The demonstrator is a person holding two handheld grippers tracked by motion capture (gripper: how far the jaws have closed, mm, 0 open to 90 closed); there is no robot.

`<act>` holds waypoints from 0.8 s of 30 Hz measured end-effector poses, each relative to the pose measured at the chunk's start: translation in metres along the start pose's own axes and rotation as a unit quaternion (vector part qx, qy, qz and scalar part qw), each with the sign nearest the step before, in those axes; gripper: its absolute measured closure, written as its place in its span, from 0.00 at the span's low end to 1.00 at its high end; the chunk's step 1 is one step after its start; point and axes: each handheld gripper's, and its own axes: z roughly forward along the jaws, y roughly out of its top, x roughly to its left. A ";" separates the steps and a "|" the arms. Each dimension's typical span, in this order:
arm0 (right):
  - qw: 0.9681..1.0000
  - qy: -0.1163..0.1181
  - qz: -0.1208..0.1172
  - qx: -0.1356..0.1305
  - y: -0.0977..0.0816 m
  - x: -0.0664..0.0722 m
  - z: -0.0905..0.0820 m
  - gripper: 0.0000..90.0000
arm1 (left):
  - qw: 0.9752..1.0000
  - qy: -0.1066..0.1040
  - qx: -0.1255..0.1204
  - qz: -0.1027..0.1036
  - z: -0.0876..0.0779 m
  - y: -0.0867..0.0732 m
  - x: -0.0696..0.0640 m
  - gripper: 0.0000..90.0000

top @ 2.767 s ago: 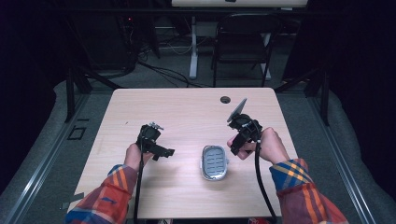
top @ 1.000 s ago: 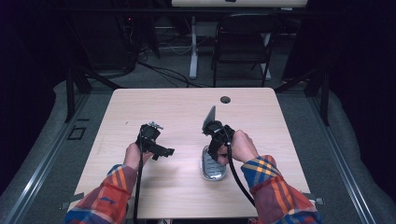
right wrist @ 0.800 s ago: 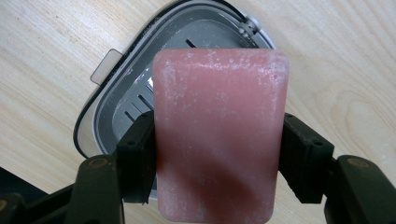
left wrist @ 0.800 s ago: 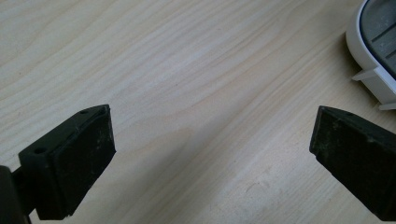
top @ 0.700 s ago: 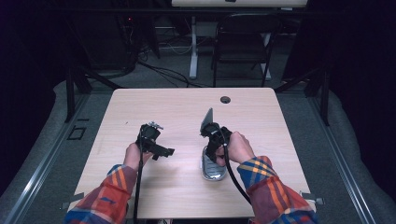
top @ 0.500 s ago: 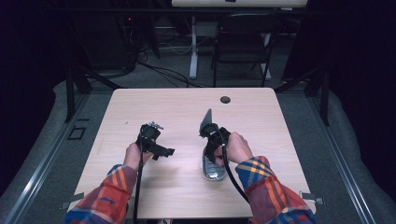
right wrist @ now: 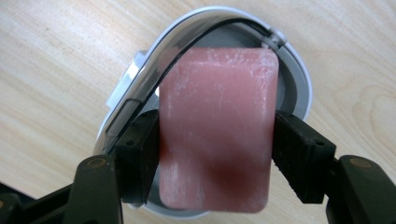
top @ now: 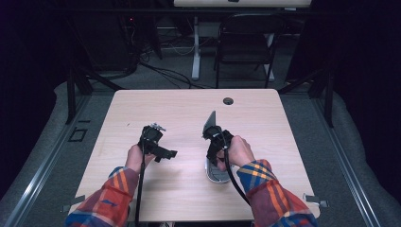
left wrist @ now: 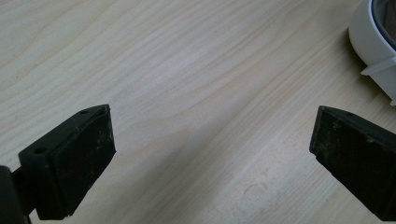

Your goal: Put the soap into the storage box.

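A: What is the right gripper (right wrist: 215,154) doing?

B: Its jaws are clamped on the two long sides of a pink soap bar (right wrist: 215,126), pads pressing the soap. In the right gripper view the bar hangs directly over an oval white soap case (right wrist: 294,79) with a grey inside, whose clear lid (right wrist: 154,74) stands open along the left edge. Whether the bar touches the case floor I cannot tell.

A: And on the desk, where is that?

B: In the high view the case (top: 215,174) lies right of centre, toward the near edge, mostly under the right hand (top: 236,150).

A: The left gripper (top: 163,152)?

B: Left of centre, just above the wood. Its jaws stand wide apart with only bare desk between them; the case's white rim (left wrist: 373,42) shows at the far right of the left gripper view.

A: The surface and the room?

B: A pale wood-grain desk (top: 179,113) with a round cable hole (top: 228,100) near the far edge. It stands on grey carpet (top: 52,137). Beyond it the room is dark, with a black folding chair (top: 246,47), a white desk leg (top: 196,47) and loose cables (top: 161,71) on the floor.
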 end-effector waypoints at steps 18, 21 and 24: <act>0.998 0.052 -0.005 -0.047 -0.023 -0.016 -0.020 0.47 | 1.000 -0.002 0.000 0.002 0.000 0.000 0.000 0.00; 0.997 0.058 -0.004 -0.059 -0.027 -0.023 -0.025 0.46 | 1.000 -0.002 0.000 0.002 0.000 0.000 0.000 0.00; 0.993 0.062 0.006 -0.098 -0.039 -0.037 -0.029 0.43 | 1.000 -0.003 0.000 0.002 0.000 0.000 0.000 0.00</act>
